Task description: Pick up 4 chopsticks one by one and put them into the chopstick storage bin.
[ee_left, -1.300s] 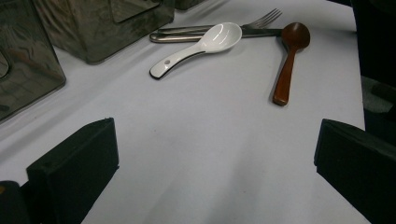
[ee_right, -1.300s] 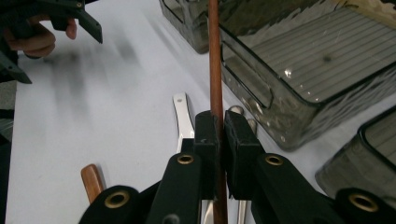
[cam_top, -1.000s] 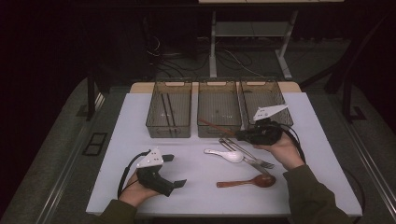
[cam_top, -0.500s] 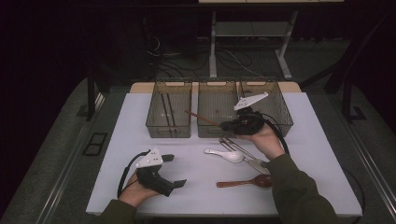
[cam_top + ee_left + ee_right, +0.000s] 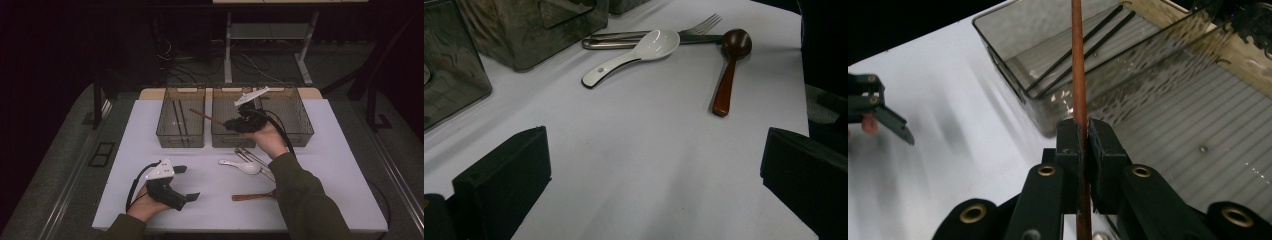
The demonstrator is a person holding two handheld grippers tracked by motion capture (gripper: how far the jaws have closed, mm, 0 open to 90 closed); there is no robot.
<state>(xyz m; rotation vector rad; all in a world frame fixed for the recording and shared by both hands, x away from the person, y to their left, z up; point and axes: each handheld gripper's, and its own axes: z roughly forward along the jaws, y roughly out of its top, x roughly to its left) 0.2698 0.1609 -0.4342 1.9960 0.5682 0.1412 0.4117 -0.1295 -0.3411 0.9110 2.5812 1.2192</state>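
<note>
Above the middle bin [image 5: 227,137] we see a brown chopstick [image 5: 207,117] pinched tight between the jaws of the right gripper [image 5: 231,123], its free end reaching out over the gap toward the left bin [image 5: 165,135]. Through the right gripper view the stick [image 5: 1078,75] runs straight up from the closed jaws, with two dark chopsticks [image 5: 1083,47] lying on the floor of the bin beyond. We find the right bin [image 5: 300,127] just beside the hand. On the white table [image 5: 120,150], nearer the person, lie a white spoon [image 5: 631,57], a metal fork [image 5: 696,27] touching it, and a brown wooden spoon [image 5: 729,70] (all well apart from the bins' contents). Near the front edge, the left gripper [image 5: 187,182] rests on the table, jaws spread wide and holding nothing.
</note>
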